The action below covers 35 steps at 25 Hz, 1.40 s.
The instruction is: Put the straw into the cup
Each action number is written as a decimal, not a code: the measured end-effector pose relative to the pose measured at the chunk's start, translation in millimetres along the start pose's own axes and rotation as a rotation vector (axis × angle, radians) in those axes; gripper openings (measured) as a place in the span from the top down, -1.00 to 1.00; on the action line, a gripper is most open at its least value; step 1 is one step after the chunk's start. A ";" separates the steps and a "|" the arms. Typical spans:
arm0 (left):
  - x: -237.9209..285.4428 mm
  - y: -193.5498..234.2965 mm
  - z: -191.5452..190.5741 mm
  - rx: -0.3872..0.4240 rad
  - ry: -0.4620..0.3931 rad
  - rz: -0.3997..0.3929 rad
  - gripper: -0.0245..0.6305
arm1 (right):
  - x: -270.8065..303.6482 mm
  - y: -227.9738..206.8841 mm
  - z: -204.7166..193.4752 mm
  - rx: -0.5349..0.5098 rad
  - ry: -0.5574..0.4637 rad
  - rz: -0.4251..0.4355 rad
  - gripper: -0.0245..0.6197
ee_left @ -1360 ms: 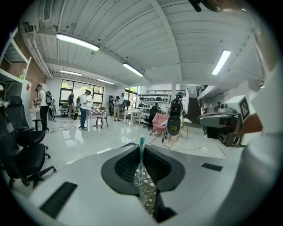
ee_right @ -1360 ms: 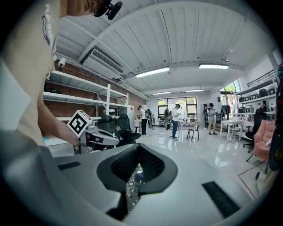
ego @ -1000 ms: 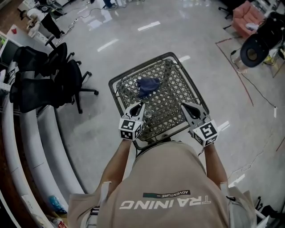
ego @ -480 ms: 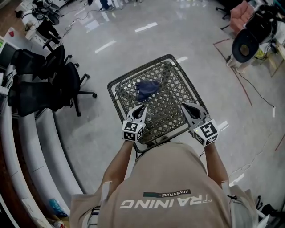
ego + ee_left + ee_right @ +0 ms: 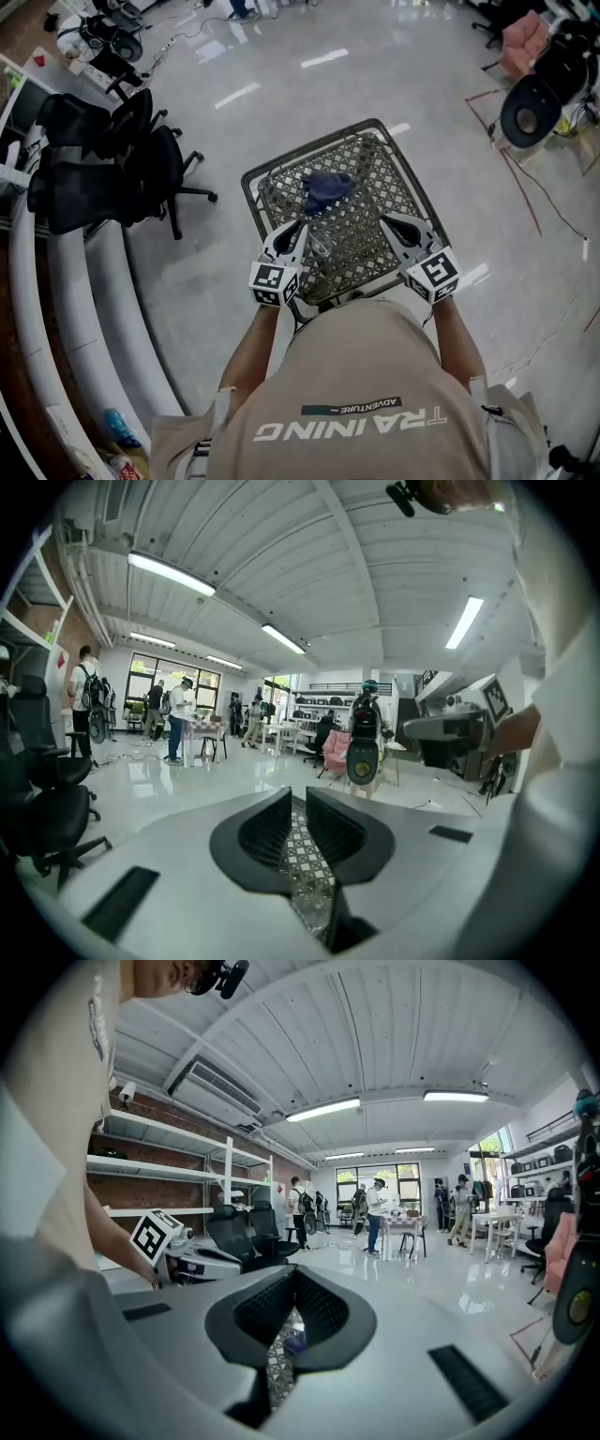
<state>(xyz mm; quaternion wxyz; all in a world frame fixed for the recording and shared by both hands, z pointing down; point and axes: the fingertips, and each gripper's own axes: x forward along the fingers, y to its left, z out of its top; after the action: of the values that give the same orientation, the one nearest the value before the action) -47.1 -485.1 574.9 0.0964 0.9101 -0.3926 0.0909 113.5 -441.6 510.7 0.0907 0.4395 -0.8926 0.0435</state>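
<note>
A square metal mesh table (image 5: 375, 192) stands in front of me in the head view. A dark blue cloth (image 5: 325, 187) lies on its far half. A small clear thing, perhaps the cup (image 5: 319, 242), stands near the front edge, just right of my left gripper (image 5: 296, 227). No straw is visible. My left gripper is shut and empty over the table's front left part. My right gripper (image 5: 385, 221) is shut and empty over the front right. Only mesh shows past the left gripper (image 5: 298, 794) in its own view. The right gripper (image 5: 293, 1274) meets at its tips.
Black office chairs (image 5: 103, 159) stand on the glossy floor to the left, beside a curved white counter (image 5: 56, 309). A black round device on a stand (image 5: 530, 108) and a pink sofa (image 5: 520, 37) are at the far right. People stand far off in both gripper views.
The head view has shifted a little, so the table sits slightly higher and to the right. Both grippers stay shut at the table's front edge; the left one has edged slightly left.
</note>
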 end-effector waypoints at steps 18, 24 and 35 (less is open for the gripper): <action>-91.2 36.4 109.6 0.038 -0.195 0.253 0.87 | 29.8 31.0 60.6 -0.136 -0.043 0.052 0.87; -100.8 46.8 118.7 0.044 -0.192 0.278 0.87 | 33.1 33.4 87.6 -0.146 -0.098 0.048 0.87; -104.1 36.8 125.9 0.054 -0.215 0.246 0.87 | 23.2 38.9 89.7 -0.129 -0.122 0.056 0.87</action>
<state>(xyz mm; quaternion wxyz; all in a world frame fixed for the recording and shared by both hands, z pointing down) -133.1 -468.4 432.2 0.0174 0.8619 -0.5066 0.0147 57.8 -450.0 427.5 0.0628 0.4096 -0.9093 -0.0383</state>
